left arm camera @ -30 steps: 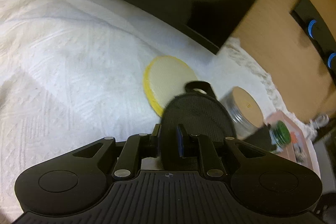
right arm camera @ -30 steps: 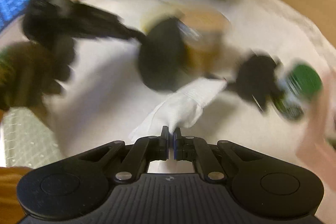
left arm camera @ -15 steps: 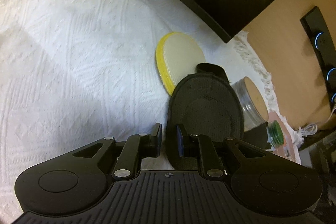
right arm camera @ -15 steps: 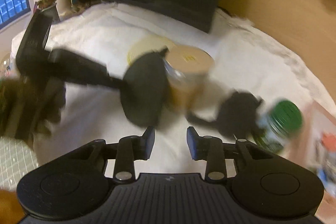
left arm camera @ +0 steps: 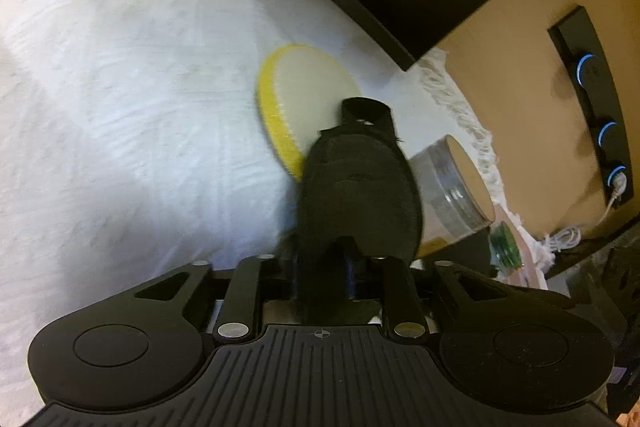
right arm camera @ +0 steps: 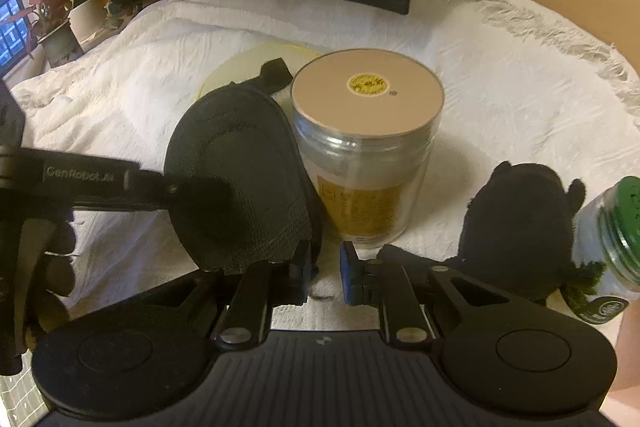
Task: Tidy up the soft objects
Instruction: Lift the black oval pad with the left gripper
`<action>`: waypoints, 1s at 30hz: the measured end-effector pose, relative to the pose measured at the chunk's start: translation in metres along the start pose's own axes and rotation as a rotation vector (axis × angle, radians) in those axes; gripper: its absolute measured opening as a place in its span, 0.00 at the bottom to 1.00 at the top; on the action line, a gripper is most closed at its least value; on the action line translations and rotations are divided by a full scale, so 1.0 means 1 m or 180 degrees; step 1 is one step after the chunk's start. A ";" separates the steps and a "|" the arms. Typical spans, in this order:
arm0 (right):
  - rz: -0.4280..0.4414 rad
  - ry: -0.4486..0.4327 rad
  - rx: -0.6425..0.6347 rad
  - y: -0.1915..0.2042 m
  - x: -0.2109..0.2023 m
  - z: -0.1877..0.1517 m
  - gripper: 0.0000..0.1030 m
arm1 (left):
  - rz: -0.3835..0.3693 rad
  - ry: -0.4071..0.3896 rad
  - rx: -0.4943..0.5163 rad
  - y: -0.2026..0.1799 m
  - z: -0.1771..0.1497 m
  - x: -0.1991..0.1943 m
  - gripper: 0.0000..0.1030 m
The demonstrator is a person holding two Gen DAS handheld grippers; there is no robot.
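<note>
Two soft black things are flanking the tan-lidded jar, which is standing upright on the white cloth that is covering the desk.

Far left of the jar, the left tool is reaching in level with its jaws opening. The black oval pad is still sitting between them, but a sliver of gap is showing on one side, so I judge it is being let go rather than gripped. The pad is standing on its edge, just beside the jar's left wall and possibly touching it. Its long axis is running away from the left tool toward the yellow round sponge, which is lying flat behind the jar's left shoulder, partly hidden by the pad's strap loop.

In front of the jar, the right tool is pointing down at bare cloth. Its jaws are closing with a clear gap and nothing between them.

Right of the jar, well apart from it, a black plush lump is lying on the cloth. It is nearer the right tool than the left, off to that tool's right, so that hand looks better placed for it.

Farthest right, a small green-capped jar is tilting over, with something green showing through the glass. The big jar is capped, and its contents are looking pale; I cannot tell what they are.
</note>
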State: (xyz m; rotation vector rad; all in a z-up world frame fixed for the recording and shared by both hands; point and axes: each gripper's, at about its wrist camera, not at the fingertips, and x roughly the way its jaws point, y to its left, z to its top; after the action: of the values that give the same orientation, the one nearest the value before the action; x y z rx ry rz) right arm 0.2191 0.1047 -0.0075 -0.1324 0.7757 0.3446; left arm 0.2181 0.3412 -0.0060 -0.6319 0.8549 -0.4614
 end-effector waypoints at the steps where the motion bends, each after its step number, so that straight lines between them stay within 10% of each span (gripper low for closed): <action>1: 0.0032 0.0001 0.0004 -0.001 0.001 -0.001 0.12 | -0.0026 0.0007 0.0027 -0.003 0.001 0.001 0.39; 14: 0.0330 -0.0024 0.0116 -0.011 0.001 -0.006 0.13 | -0.0527 0.0149 0.0222 -0.015 0.010 -0.023 0.33; 30: 0.0525 0.0106 -0.0140 0.025 0.018 -0.001 0.13 | 0.0154 -0.0012 0.0735 -0.018 0.013 0.005 0.34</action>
State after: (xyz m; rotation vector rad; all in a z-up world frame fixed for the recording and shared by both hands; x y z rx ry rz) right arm 0.2215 0.1321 -0.0205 -0.1161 0.8143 0.5170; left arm 0.2291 0.3292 0.0103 -0.3987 0.7977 -0.5065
